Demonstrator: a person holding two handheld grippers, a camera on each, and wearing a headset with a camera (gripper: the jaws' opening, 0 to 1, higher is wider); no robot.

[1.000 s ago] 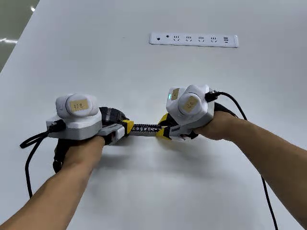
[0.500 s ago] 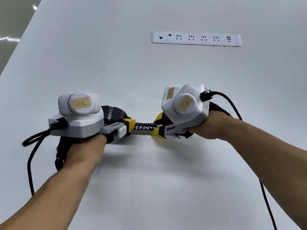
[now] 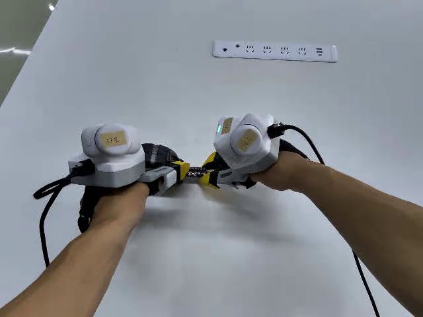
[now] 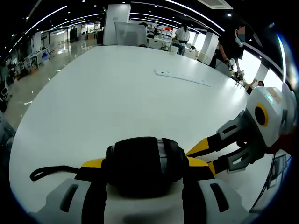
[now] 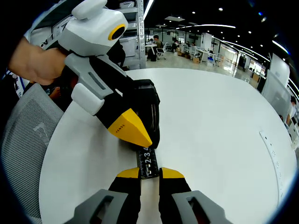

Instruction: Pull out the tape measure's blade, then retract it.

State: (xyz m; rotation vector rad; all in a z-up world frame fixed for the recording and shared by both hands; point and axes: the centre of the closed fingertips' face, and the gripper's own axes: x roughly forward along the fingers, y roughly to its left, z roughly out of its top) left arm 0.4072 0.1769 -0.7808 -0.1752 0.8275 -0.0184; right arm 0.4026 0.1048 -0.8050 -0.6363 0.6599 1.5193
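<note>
Down at the right gripper (image 5: 150, 173), the yellow-tipped fingers (image 5: 173, 174) are pinched together on the blade (image 5: 147, 161), with the numerals 2, 3 and 4 showing just above the tips. A short run of blade is out, leading straight into the black tape measure (image 4: 142, 161). The left gripper (image 4: 145, 164) has that case clamped, one of its fingers (image 4: 93, 164) pressed on each side of it. A black strap (image 4: 46, 172) loops off the case and lies on the white worktop (image 3: 330, 132). From the head view the two grippers sit close together, their tips nearly meeting, with the short stretch of blade bridging them low over the worktop. The left hand (image 3: 119, 201) and right hand (image 3: 284, 172) are each wrapped round a gripper. A black cable (image 3: 46, 205) trails from the left gripper. A white power strip (image 3: 275, 51) lies well apart on the far side.
</note>
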